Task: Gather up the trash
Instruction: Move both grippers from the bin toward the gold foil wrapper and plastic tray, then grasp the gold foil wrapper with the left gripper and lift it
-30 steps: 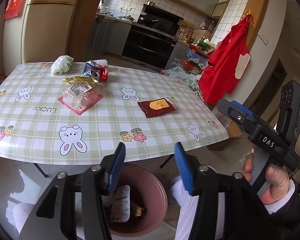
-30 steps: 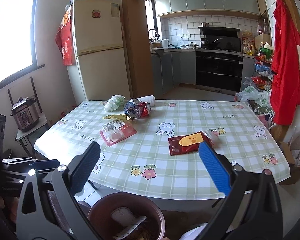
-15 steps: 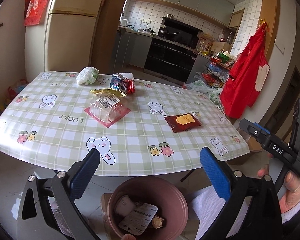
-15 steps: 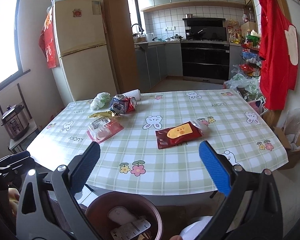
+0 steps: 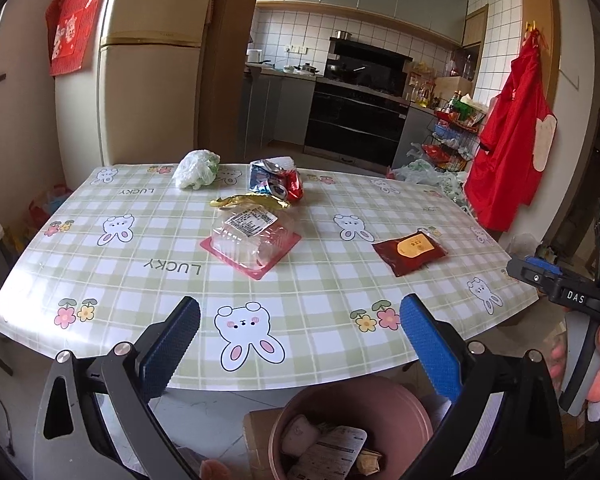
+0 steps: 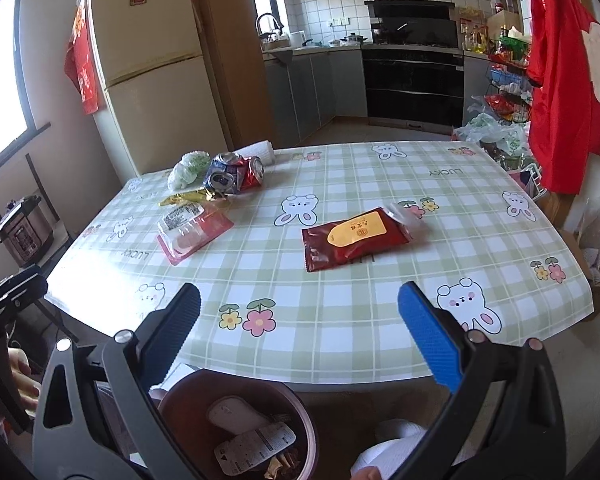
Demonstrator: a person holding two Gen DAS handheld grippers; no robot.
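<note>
Trash sits scattered on the checked table (image 5: 140, 248), and my left camera takes it in: a red pouch (image 5: 409, 252) to the right, a clear tray (image 5: 252, 240) mid-table, a gold wrapper (image 5: 250, 201) just behind it, crushed cans (image 5: 276, 180) and a bag (image 5: 196, 169) at the far edge. Kitchen and fridge (image 5: 148, 92) beyond. Below the near edge, the bin (image 5: 352, 428) is cut off by the frame. My left claw (image 5: 299, 334) gapes wide, gripping nothing.

Over to the right camera: same table (image 6: 460, 240), pouch (image 6: 356, 238) nearest me, tray (image 6: 194, 229) to the left, wrapper (image 6: 188, 198), cans (image 6: 234, 174) and bag (image 6: 188, 166) behind it. The bin (image 6: 240, 428) below holds wrappers; its contents are hard to read. My right claw (image 6: 299, 330) is spread wide too, touching nothing.
</note>
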